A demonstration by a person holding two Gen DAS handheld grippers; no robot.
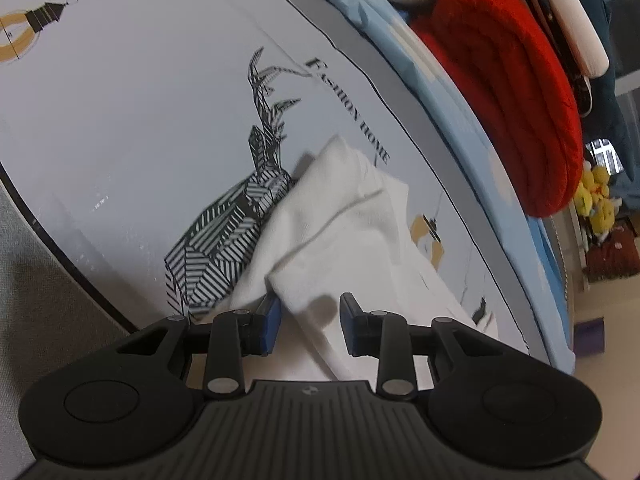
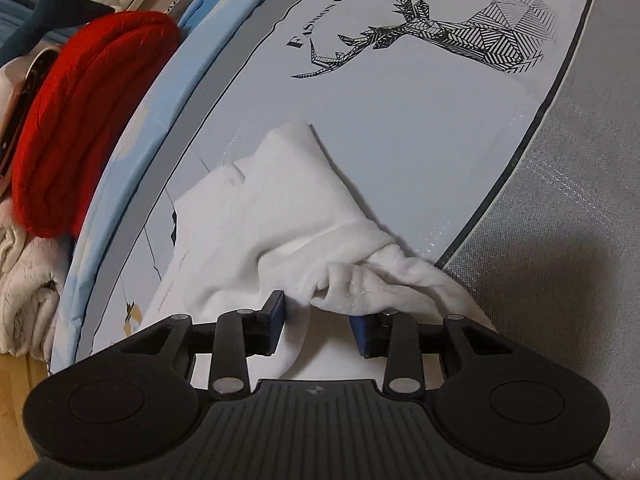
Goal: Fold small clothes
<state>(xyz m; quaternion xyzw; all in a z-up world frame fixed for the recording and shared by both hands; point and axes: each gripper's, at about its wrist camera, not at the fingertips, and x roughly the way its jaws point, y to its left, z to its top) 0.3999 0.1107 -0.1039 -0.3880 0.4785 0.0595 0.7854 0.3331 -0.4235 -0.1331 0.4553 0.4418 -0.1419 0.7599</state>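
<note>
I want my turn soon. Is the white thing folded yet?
Not yet. One flap of the white cloth already lies turned over, showing a crease. Both grippers, left and right, sit open at its near edge, with cloth between the fingers. Near the right gripper the cloth is bunched up, so smoothing and the remaining folds are left.

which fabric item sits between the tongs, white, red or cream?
The white garment, lying on the deer-print mat. The red knit and cream fleece lie off beyond its edge.
</note>
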